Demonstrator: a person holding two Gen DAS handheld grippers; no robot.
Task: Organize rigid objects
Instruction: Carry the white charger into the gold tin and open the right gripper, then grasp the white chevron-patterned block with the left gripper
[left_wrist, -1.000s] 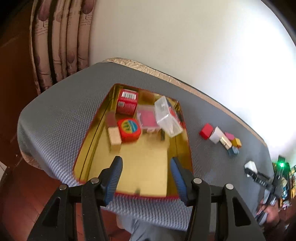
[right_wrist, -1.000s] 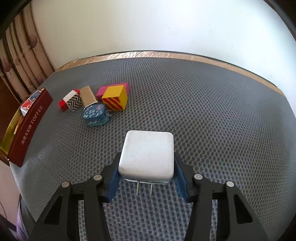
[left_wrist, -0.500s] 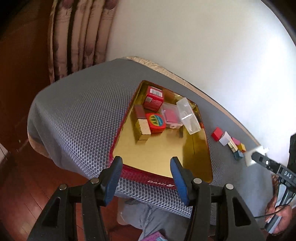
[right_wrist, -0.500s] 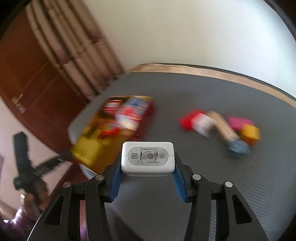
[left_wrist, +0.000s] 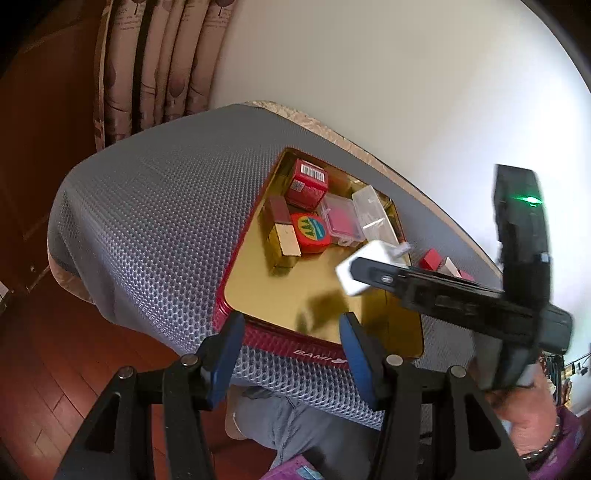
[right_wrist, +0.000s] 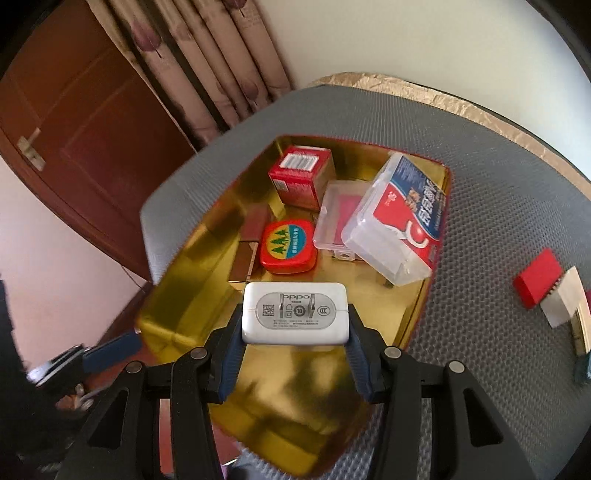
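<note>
A white phone charger (right_wrist: 295, 313) is pinched between the blue pads of my right gripper (right_wrist: 294, 343), hanging over the near half of the gold-lined red tin (right_wrist: 406, 325). The left wrist view shows the same charger (left_wrist: 360, 267) above the tin (left_wrist: 258, 325), with the right gripper's black body reaching in from the right. Inside the tin lie a red carton (right_wrist: 301, 175), a round red tin (right_wrist: 288, 251), a clear case (right_wrist: 338, 218) and a clear plastic box (right_wrist: 399, 221). My left gripper (left_wrist: 290, 345) stands open and bare at the tin's near edge.
Loose blocks remain on the grey mat to the right of the tin: a red block (right_wrist: 537, 282) and a white one (right_wrist: 561, 299). A curtain (right_wrist: 207, 66) and a wooden door (right_wrist: 74, 122) stand behind the table. A person's hand (left_wrist: 524, 421) holds the right gripper.
The right gripper carried the charger leftward from the open mat, past the loose blocks, to above the tin. The left gripper drew back a little and the right gripper entered its view.
</note>
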